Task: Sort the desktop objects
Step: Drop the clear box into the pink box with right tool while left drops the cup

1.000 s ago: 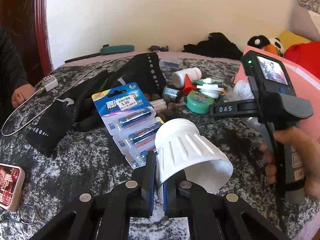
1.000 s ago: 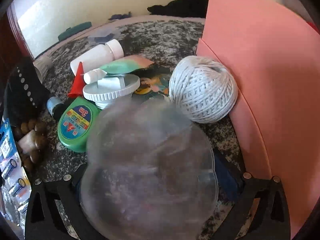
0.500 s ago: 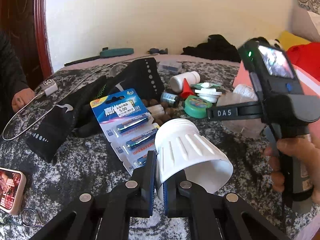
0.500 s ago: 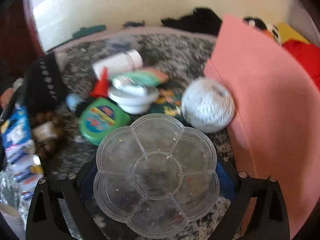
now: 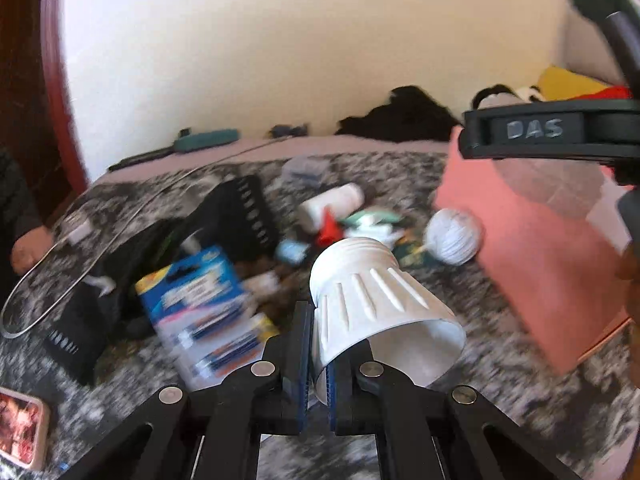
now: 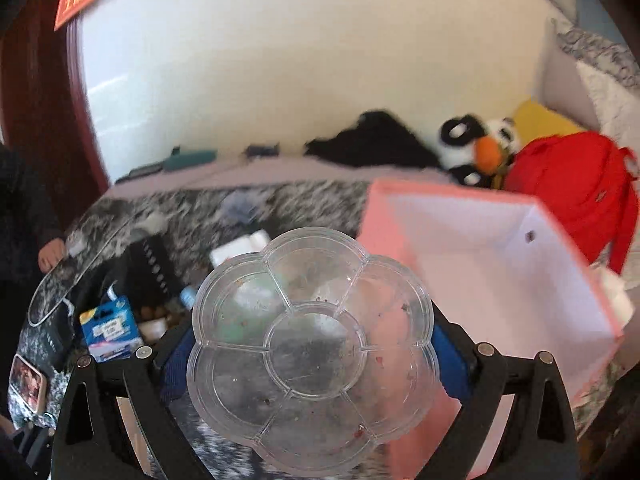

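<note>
My left gripper (image 5: 317, 364) is shut on the rim of a white ribbed cup (image 5: 380, 308), held tilted above the speckled bedspread. My right gripper (image 6: 316, 344) is shut on a clear flower-shaped divided tray (image 6: 312, 344), raised to about the level of the open pink box (image 6: 500, 280), whose white inside shows. In the left wrist view the right gripper body (image 5: 560, 136) is high at the right, with the clear tray (image 5: 556, 184) in front of the pink box (image 5: 552, 260).
A battery pack (image 5: 200, 304), black gloves (image 5: 224, 224), a white bottle (image 5: 332, 204), a string ball (image 5: 454, 236) and small clutter lie on the bedspread. A phone (image 5: 20, 428) lies at the left edge. A red bag (image 6: 576, 184) and penguin plush (image 6: 480, 148) sit behind the box.
My right gripper has lifted the clear tray up from the clutter toward the pink box's opening. My left gripper has risen and moved a little right with the white cup.
</note>
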A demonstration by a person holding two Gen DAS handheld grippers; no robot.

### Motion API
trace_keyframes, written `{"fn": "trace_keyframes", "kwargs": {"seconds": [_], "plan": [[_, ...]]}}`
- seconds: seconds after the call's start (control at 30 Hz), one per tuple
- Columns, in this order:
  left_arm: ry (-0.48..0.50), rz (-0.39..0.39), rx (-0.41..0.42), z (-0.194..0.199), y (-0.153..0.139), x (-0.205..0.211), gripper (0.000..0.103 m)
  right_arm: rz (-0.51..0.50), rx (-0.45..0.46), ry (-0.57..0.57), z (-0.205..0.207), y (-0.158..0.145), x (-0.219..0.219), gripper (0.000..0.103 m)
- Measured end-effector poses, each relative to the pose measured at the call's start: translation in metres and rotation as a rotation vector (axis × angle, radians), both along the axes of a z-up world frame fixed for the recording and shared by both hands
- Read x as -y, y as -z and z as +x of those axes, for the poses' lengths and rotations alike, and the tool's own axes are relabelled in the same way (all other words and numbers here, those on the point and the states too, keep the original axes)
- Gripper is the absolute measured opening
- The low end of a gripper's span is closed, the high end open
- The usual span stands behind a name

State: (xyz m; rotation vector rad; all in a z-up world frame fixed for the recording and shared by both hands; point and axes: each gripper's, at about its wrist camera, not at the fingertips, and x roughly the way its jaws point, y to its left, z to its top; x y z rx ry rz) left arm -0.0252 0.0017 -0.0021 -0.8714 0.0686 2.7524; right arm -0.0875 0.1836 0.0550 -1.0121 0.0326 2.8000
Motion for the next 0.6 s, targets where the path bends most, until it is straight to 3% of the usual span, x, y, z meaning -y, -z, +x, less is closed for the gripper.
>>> {"fn": "trace_keyframes", "kwargs": {"seconds": [0.17, 0.33, 0.6], "plan": [[0.078, 0.005, -0.031, -0.011, -0.027, -0.057, 0.002, 0.032, -0.069, 0.096, 0.026, -0.039, -0.051, 0.098], [0.168, 0.008, -0.06, -0.023, -0.055, -0.123, 0.002, 0.022, -0.072, 0.192, 0.045, -0.06, -0.119, 0.098], [0.289, -0.021, -0.016, -0.04, -0.05, -0.223, 0.004, -0.043, 0.001, 0.301, 0.05, -0.043, -0.213, 0.098]]}}
